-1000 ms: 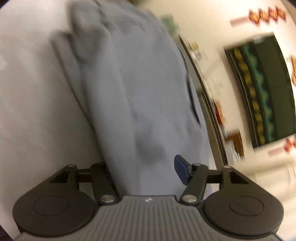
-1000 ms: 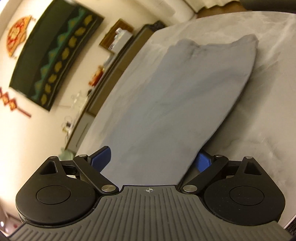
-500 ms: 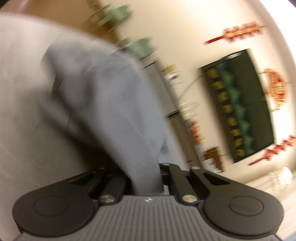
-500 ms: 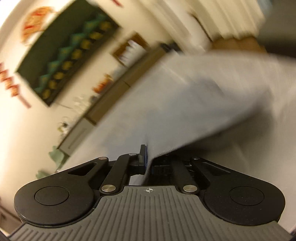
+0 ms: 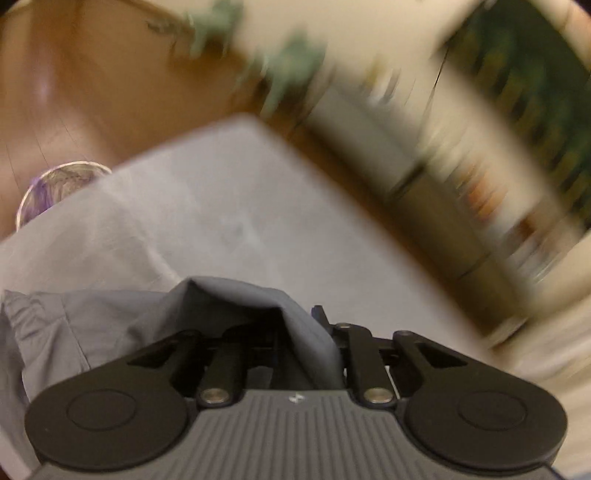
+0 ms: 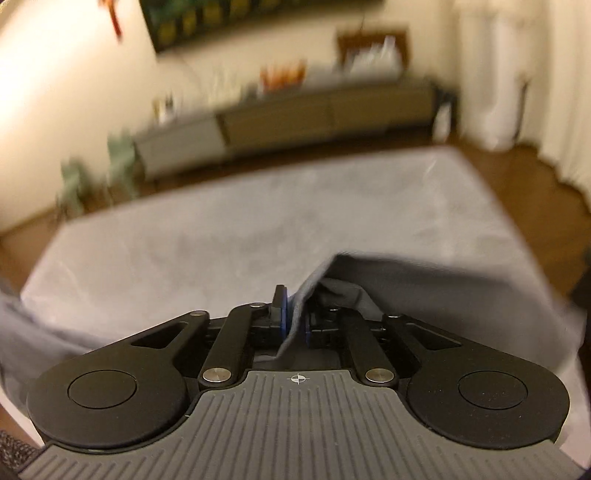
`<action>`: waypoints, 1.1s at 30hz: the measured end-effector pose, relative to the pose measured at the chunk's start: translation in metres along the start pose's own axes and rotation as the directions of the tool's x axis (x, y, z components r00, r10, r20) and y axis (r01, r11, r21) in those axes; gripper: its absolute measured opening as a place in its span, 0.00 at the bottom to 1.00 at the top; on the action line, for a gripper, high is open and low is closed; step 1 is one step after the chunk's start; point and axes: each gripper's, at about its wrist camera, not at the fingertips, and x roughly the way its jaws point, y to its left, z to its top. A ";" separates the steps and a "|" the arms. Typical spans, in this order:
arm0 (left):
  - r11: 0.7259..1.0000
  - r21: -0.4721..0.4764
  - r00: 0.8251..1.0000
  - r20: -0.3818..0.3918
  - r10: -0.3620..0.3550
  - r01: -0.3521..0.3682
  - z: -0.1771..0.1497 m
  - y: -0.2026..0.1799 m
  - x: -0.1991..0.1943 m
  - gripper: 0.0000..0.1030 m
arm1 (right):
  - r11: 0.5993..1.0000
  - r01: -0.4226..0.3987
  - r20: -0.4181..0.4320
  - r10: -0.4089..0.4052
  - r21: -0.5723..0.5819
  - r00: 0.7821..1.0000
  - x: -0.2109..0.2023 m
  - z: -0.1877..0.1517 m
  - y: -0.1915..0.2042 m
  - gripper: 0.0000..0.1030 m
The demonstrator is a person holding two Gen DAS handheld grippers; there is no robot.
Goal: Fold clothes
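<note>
Two tools are in play, one per hand, and each carries an edge of the one grey garment (image 5: 110, 325) so that the cloth can be lifted clear of the table (image 5: 258, 206) and carried over itself for a fold; that is a judgement from how the fabric hangs. In the left wrist view the left tool (image 5: 295, 332) has a fold of the garment drawn down between its fingers, which stand close together and are easing apart, with the cloth between them; the rest of the garment bunches away toward 9 o'clock from the tool, low over the pale grey table. In the right wrist view the right tool (image 6: 293, 317) shows its two blue pads (image 6: 282, 314) set near each other with a thin hem of the same garment (image 6: 406, 273) threaded between them; these jaws too are opening while the fabric is in the gap, and the cloth trails off toward 2 o'clock across the table (image 6: 221, 229). Both views are smeared by motion, so the room behind reads only roughly: one long low sideboard (image 6: 314, 110) at 12 o'clock against the wall, one dark wall hanging (image 6: 229, 14) above it, and wooden floor (image 5: 92, 92) around the table. Counted: one garment, one table, two tools, two pads seen clearly on the right tool.
</note>
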 end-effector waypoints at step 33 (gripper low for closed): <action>0.963 -0.119 0.969 0.076 -0.234 0.242 0.086 0.079 0.080 0.62 | 0.838 0.488 0.021 -0.498 -0.245 0.867 0.126 -0.051 -0.013 0.98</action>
